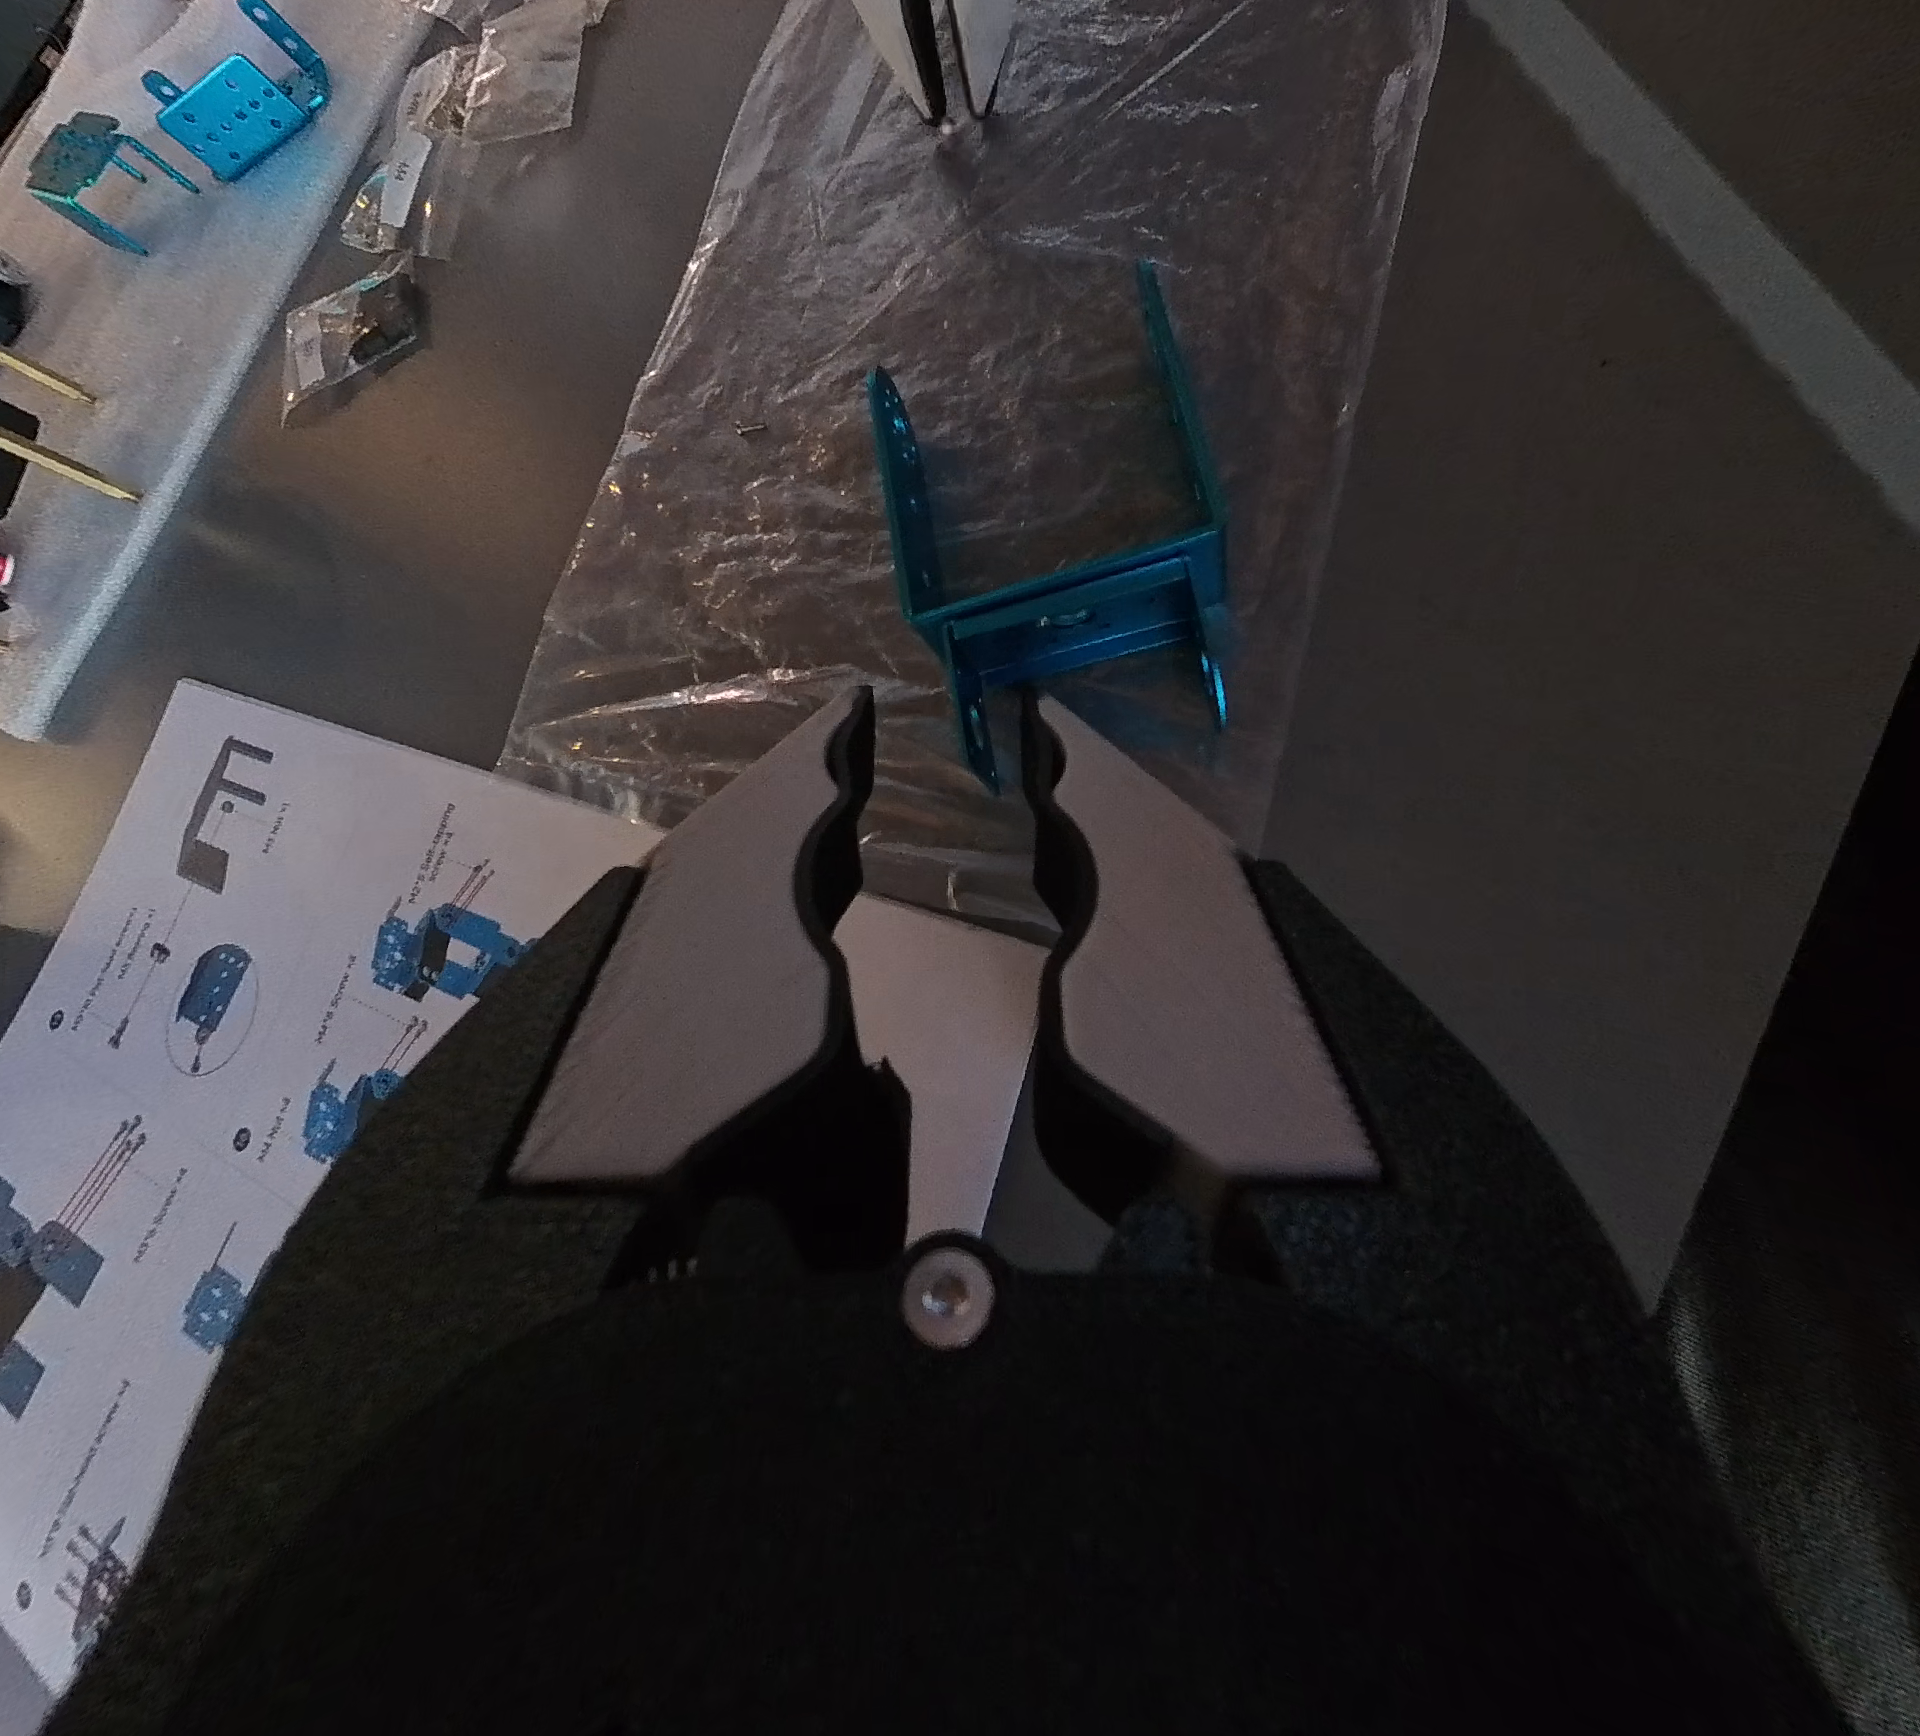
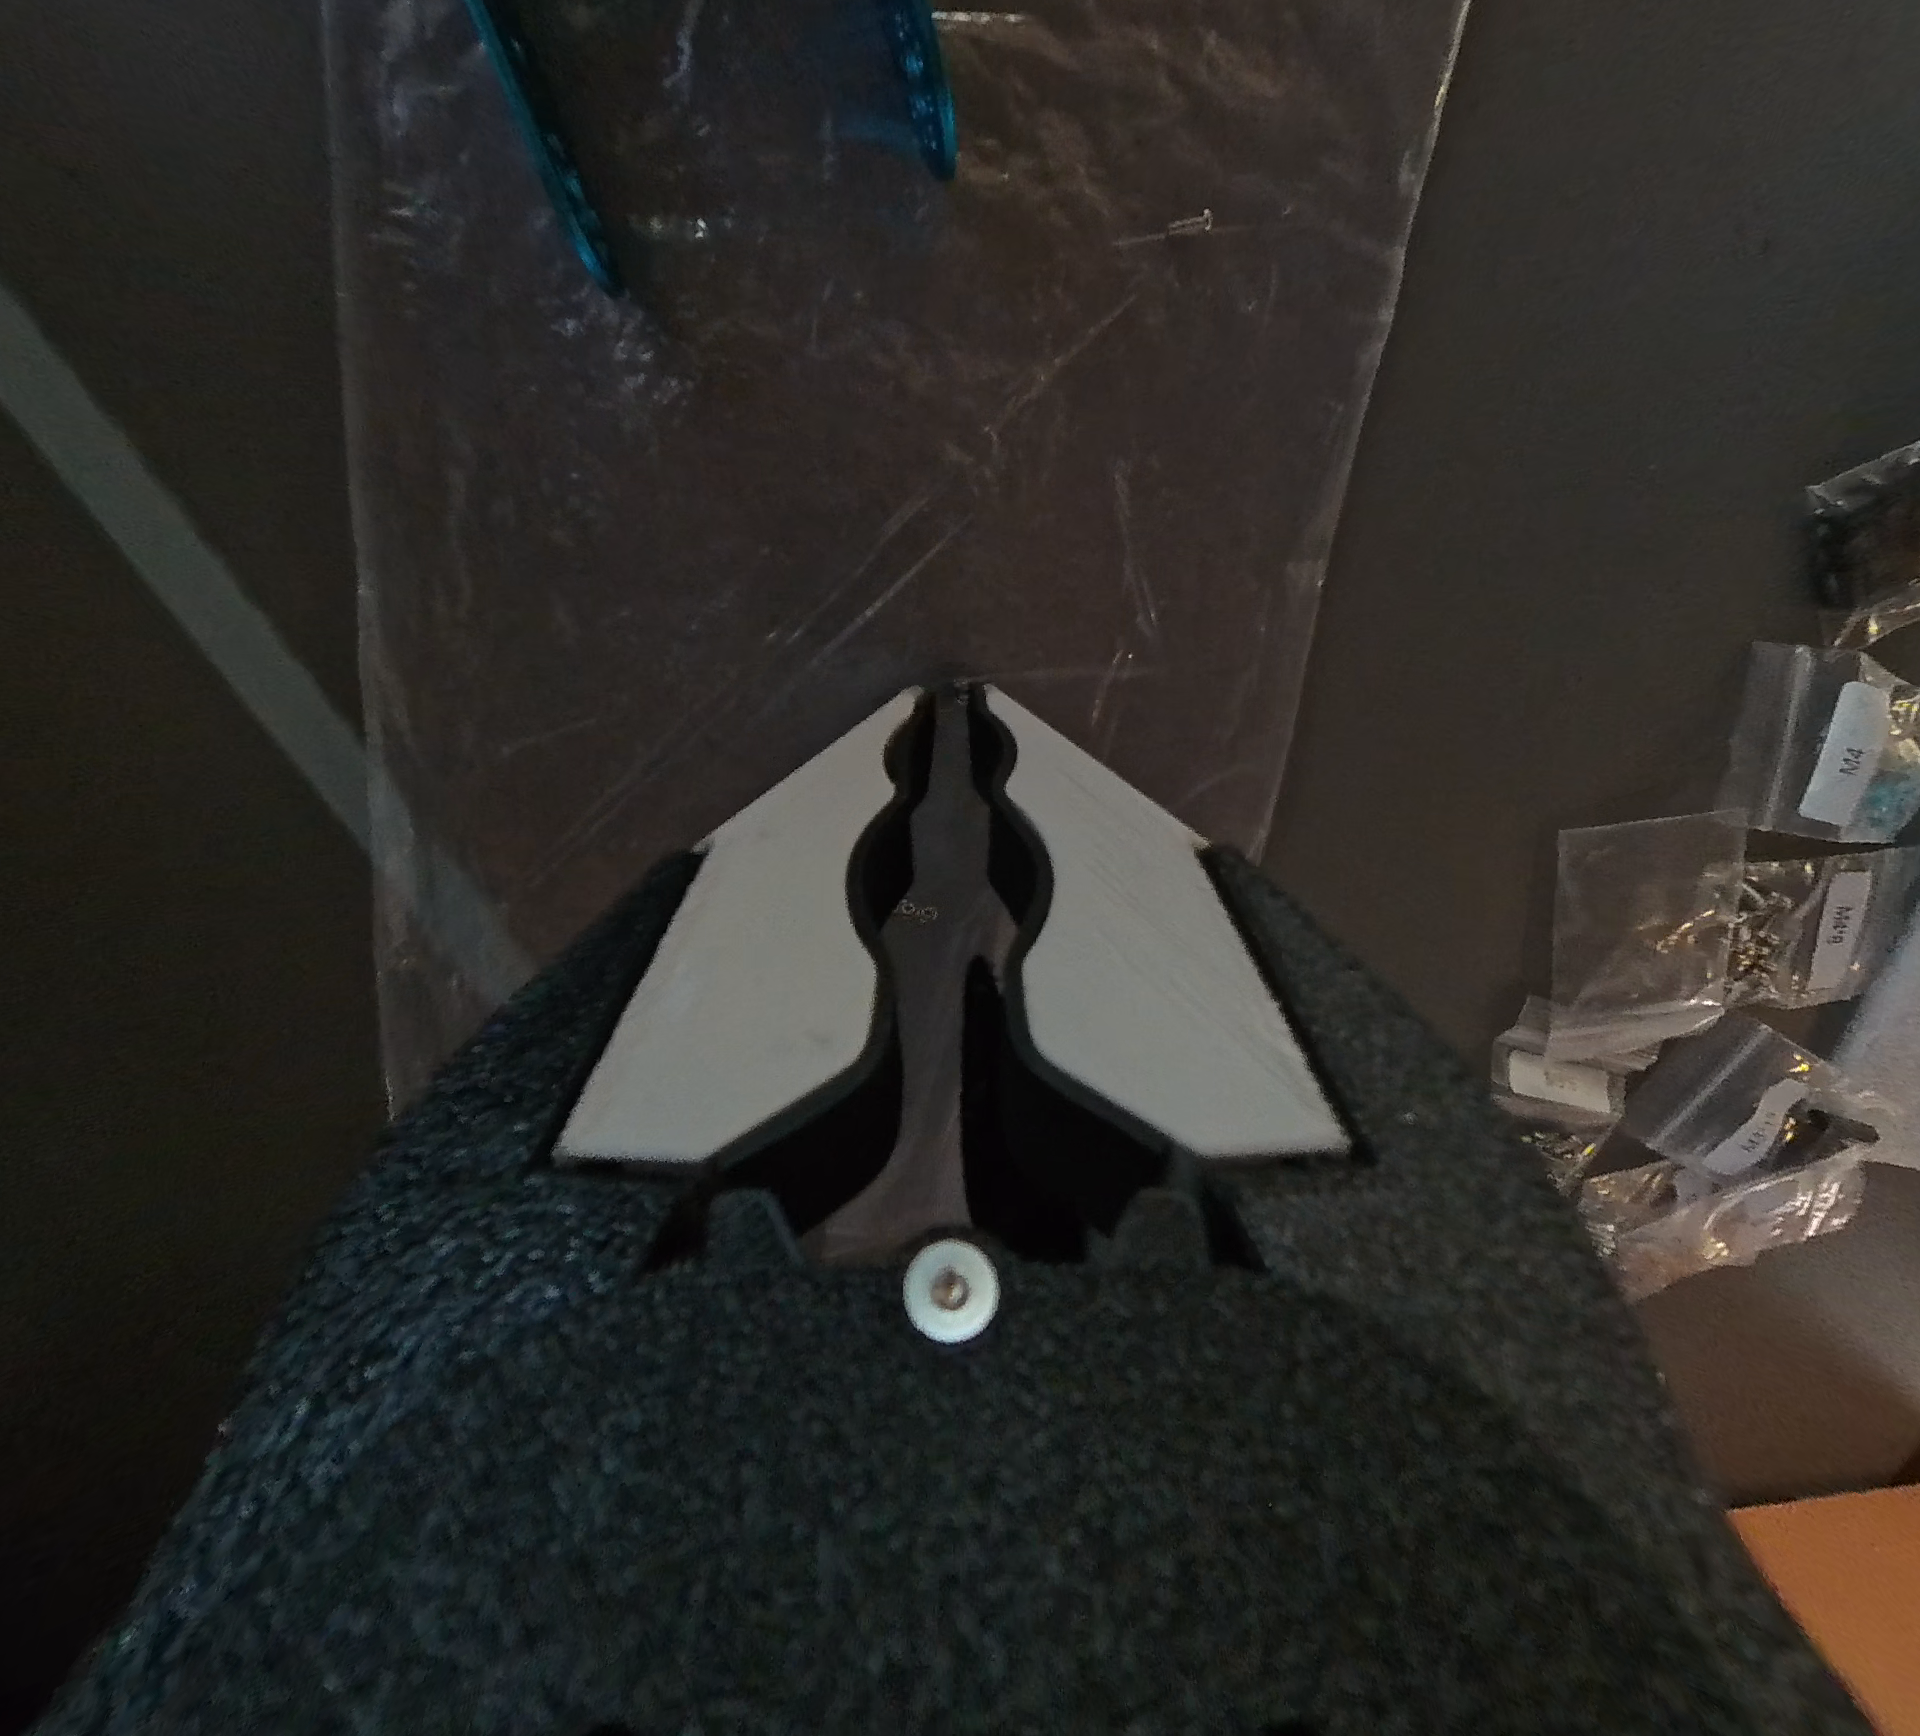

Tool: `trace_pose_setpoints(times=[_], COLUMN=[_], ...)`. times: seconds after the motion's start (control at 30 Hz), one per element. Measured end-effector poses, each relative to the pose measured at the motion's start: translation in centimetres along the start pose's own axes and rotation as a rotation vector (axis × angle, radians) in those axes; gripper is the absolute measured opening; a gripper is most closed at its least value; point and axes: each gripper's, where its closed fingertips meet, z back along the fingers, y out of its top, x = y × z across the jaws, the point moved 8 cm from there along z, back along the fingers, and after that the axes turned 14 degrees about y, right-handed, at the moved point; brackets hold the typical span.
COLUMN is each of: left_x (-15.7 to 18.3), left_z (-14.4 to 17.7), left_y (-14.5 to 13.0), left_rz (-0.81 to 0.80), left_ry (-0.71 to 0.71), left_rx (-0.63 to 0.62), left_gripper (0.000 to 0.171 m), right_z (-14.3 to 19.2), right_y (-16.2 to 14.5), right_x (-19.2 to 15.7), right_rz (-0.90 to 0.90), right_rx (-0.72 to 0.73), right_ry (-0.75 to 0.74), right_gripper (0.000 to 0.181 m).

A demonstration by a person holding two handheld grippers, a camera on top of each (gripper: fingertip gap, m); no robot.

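Bags (image 2: 1704,1042) (clear) hold small hardware – beside right gripper (image 2: 961,694).

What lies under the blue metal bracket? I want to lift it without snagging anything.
The blue metal bracket stands on a crinkled clear plastic sheet, spread over the dark table. A small loose screw lies apart on the sheet. Its footprint is hidden.

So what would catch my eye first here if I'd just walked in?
Probably the bright blue metal bracket, lying on a crinkled clear plastic sheet just ahead of the open left gripper. At the sheet's far end the right gripper is pinched shut with its tip down at the plastic. More blue parts sit on white foam off to the left.
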Motion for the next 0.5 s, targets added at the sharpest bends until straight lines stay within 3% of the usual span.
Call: trace_pose_setpoints(times=[0.33,0.5], left_x=[-0.02,-0.02], left_z=[0.07,0.07], left_y=[-0.08,-0.08], left_rz=[0.0,-0.001], left_ry=[0.0,0.001], left_rx=[-0.001,-0.001], left_gripper=[0.027,0.027], right_z=[0.33,-0.01], right_y=[-0.17,0.11], right_x=[0.2,0.79], right_rz=[0.016,-0.006], right_rx=[0.002,-0.039], right_ry=[-0.014,0.061], right_gripper=[0.005,0.006])
